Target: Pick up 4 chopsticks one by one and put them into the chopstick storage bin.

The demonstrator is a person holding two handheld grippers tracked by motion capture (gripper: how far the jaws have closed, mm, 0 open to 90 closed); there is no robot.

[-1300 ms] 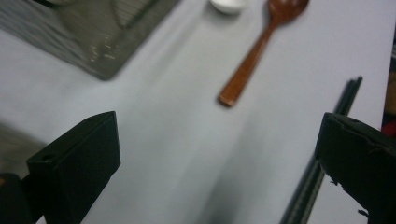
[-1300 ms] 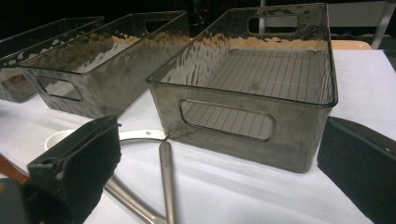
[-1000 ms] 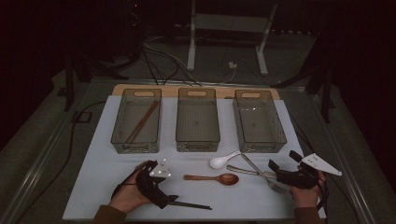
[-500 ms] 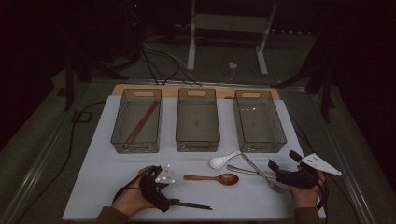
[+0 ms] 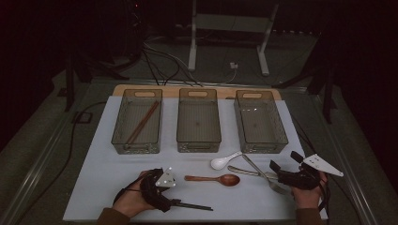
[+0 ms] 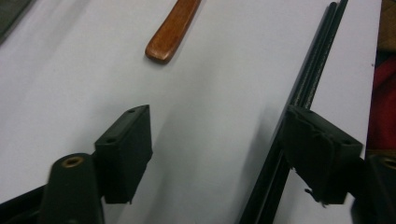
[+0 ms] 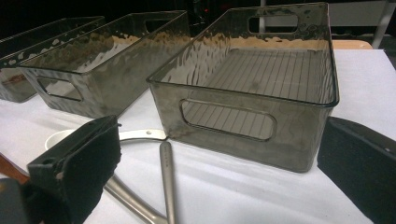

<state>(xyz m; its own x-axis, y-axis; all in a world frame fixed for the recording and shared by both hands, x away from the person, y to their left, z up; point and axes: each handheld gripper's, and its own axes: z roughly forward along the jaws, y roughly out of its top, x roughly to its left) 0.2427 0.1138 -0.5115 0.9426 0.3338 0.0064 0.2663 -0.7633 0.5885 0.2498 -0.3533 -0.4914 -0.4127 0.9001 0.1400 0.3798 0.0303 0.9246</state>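
Meanwhile, the left tool [image 5: 174, 202] has just been closing; its jaws straddle the black chopsticks [image 6: 312, 74] at the table's [image 5: 98, 168] seven o'clock, not yet clamped. The right tool [image 5: 287, 164] hangs released. Three bins, four spoons.

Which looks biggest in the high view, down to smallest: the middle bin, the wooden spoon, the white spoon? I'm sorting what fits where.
1. Middle bin, clearly the largest.
2. Wooden spoon, longer than the white one.
3. White spoon, the smallest.
The two spoons lie close together, so nearness to the camera hardly skews the order.
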